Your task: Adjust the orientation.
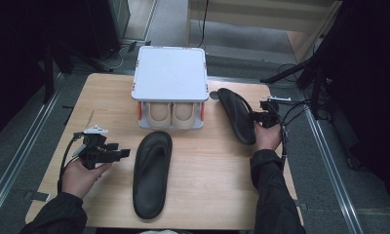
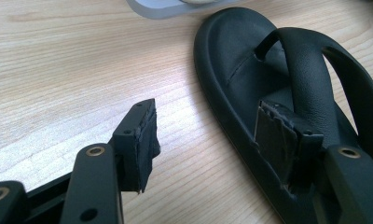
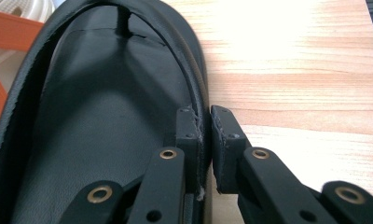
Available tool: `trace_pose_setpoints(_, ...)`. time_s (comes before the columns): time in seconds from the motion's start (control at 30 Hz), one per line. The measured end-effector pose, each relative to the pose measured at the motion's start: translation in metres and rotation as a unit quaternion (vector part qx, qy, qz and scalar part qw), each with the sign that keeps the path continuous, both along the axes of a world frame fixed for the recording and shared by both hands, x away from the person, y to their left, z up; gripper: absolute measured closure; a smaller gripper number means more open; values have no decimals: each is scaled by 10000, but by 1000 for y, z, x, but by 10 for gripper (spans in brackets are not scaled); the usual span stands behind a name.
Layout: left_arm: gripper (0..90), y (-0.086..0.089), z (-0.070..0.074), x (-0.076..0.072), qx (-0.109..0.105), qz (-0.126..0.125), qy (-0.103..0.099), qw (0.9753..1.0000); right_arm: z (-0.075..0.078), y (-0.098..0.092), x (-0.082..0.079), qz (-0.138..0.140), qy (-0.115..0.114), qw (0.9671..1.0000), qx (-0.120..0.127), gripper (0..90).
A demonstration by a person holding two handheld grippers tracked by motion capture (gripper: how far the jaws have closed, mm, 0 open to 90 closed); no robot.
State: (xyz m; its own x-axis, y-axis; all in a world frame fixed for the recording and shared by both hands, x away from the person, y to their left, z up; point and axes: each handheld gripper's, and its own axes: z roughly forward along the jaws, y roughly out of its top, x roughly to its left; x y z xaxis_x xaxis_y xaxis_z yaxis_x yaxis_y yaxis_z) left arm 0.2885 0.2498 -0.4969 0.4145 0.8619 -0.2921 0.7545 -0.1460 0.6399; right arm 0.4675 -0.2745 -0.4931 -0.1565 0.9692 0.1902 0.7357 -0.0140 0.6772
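Your right gripper (image 3: 203,135) pinches the rim of the far sandal (image 1: 237,114), which lies at the right of the table (image 1: 203,204), just beside the white shoe rack (image 1: 170,73). Your left gripper (image 2: 205,140) hangs wide open beside the near sandal (image 1: 151,173), which lies at centre, toe toward the rack. The step in hand looks like storing the pair. Next, lift the pinched sandal clear without letting the thin rim slip.

Two black flip-flops: one (image 1: 151,175) flat mid-table, the other (image 1: 237,114) tilted at the table's right.
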Motion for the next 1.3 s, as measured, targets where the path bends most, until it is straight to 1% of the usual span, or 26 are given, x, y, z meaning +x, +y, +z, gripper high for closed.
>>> trace_pose_setpoints(0.17, 395, 0, 0, 0, -1, 6, 10, 10000, 1, 2, -1, 26, 2, 10000, -41, 838)
trace_pose_setpoints(0.37, 395, 0, 0, 0, -3, -11, 4, 10000, 8, 2, -5, 77, -67, 9999, -103, 837)
trace_pose_setpoints(0.6, 394, 1, 1, 0, -8, -25, 12, 10000, 18, 0, -15, 132, -120, 9998, -40, 836)
trace_pose_setpoints(0.83, 394, 0, 1, 1, -14, -51, 3, 10000, 23, 0, -29, 249, -138, 9996, -1, 835)
trace_pose_setpoints(1.03, 394, -2, 1, 3, -24, -98, 16, 9999, 27, -1, -43, 295, -133, 9995, 22, 834)
trace_pose_setpoints(1.3, 393, -4, 2, 6, -15, -145, 9, 9999, 33, 1, -62, 399, -142, 9990, 121, 832)
